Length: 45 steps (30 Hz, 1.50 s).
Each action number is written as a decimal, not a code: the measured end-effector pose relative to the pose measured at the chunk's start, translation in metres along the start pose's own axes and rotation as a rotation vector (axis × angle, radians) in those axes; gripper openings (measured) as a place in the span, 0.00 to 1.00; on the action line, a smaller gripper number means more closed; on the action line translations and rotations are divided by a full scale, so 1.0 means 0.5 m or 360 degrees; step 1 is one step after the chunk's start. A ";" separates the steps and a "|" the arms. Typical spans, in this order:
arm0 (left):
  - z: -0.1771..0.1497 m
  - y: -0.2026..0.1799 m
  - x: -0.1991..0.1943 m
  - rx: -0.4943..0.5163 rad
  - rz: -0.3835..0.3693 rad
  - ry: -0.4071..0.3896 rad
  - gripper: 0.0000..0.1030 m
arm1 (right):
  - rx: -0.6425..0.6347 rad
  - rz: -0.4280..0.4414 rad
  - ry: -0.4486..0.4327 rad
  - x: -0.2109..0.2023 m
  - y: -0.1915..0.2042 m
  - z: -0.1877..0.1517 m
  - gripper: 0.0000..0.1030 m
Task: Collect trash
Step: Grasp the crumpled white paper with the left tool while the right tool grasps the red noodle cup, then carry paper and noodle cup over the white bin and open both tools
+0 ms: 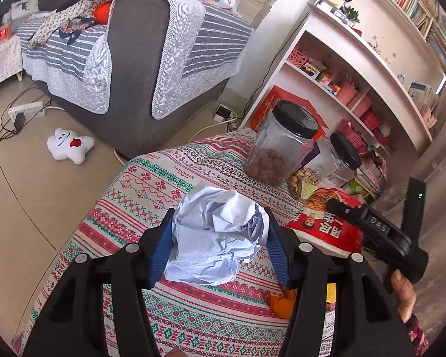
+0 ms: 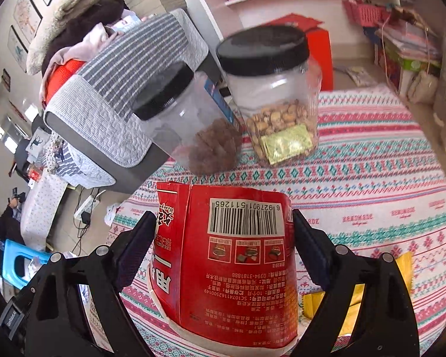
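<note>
My left gripper (image 1: pixel 218 238) is shut on a crumpled ball of pale blue-white paper (image 1: pixel 220 235), held just above the patterned tablecloth (image 1: pixel 151 184). My right gripper (image 2: pixel 224 232) is shut on a red instant-noodle cup (image 2: pixel 232 261), gripping its sides with the barcode facing me. The same red cup (image 1: pixel 327 229) and the right gripper's black body (image 1: pixel 380 232) show at the right of the left wrist view. Yellow and orange wrappers (image 2: pixel 353 297) lie on the cloth behind the right finger; an orange scrap (image 1: pixel 282 303) also shows in the left wrist view.
Two clear jars with black lids stand on the table: one with brown snacks (image 2: pixel 190 113), one with nuts (image 2: pixel 276 95). A grey striped sofa (image 1: pixel 139 59), a white plush toy (image 1: pixel 70 145) and a power strip (image 1: pixel 26 110) are on the floor side. White shelves (image 1: pixel 356 68) stand behind the table.
</note>
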<state>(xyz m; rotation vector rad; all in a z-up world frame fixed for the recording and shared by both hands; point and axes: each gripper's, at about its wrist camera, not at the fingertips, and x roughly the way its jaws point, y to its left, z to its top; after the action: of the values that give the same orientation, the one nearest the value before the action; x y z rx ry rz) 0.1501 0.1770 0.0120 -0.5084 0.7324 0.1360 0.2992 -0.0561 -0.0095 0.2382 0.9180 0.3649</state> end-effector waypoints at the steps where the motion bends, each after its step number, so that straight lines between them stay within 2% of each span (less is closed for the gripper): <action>1: -0.001 -0.003 -0.004 0.0006 0.0004 -0.0014 0.55 | -0.0025 -0.0015 -0.0053 -0.026 0.003 0.002 0.83; 8: -0.005 -0.031 -0.038 0.0056 0.0009 -0.0118 0.55 | -0.0178 -0.0223 -0.0362 -0.186 -0.004 -0.012 0.83; 14: -0.023 -0.077 -0.051 0.0140 0.0010 -0.0153 0.55 | -0.0232 -0.0388 -0.0545 -0.302 -0.024 -0.027 0.83; 22: -0.056 -0.137 -0.076 0.0221 0.0011 -0.0193 0.55 | -0.0225 -0.0567 -0.0759 -0.468 -0.114 -0.074 0.83; 26: -0.080 -0.179 -0.094 0.0291 -0.0011 -0.0186 0.55 | -0.0117 -0.0649 -0.0803 -0.539 -0.189 -0.106 0.84; 31: -0.109 -0.254 -0.129 0.0402 -0.0079 -0.0224 0.55 | -0.0012 -0.0888 -0.0856 -0.612 -0.295 -0.166 0.84; 37: -0.144 -0.361 -0.156 0.0521 -0.0188 -0.0222 0.55 | 0.0136 -0.1177 -0.0830 -0.661 -0.419 -0.233 0.85; 41: -0.173 -0.438 -0.157 0.0597 -0.0258 -0.0170 0.55 | 0.0240 -0.1267 -0.0766 -0.689 -0.483 -0.263 0.86; 43: -0.191 -0.480 -0.155 0.0618 -0.0307 -0.0135 0.55 | 0.0298 -0.1282 -0.0744 -0.702 -0.507 -0.281 0.92; 45: -0.213 -0.525 -0.152 0.0655 -0.0347 -0.0108 0.55 | 0.0391 -0.1293 -0.0748 -0.721 -0.538 -0.296 0.93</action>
<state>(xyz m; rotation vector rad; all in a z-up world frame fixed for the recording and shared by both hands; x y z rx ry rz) 0.1058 -0.0995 0.0998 -0.1863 0.6130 -0.1979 0.0357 -0.4410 0.0710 0.1474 0.5260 -0.5420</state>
